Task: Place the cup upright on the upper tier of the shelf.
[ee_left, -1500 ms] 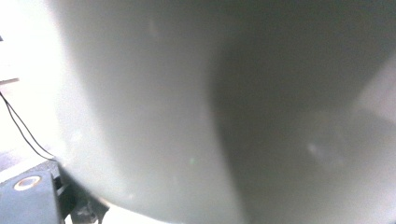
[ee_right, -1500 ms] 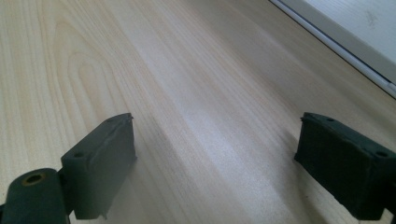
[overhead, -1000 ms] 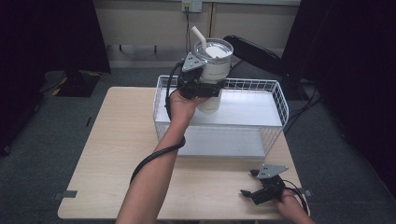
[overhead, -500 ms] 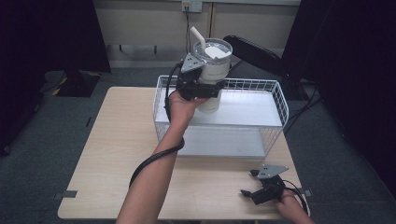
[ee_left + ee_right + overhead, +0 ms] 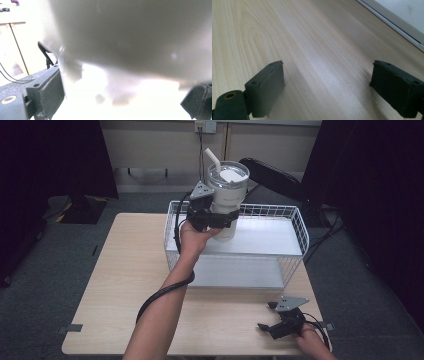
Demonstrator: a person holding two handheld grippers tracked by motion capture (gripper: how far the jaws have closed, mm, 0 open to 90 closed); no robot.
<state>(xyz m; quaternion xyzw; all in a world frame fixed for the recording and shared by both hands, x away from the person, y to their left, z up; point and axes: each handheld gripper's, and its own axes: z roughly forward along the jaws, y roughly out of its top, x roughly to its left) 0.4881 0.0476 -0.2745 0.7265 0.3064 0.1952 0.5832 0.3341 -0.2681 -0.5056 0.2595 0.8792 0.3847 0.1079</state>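
The left gripper clamps a white tumbler upright above the wire basket's back-left corner, basket floor directly below; the right gripper rests open on the worktop.

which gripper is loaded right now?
The left gripper: its jaws clamp the white tumbler, held up over the wire basket. The right gripper sits open and empty on the wooden table.
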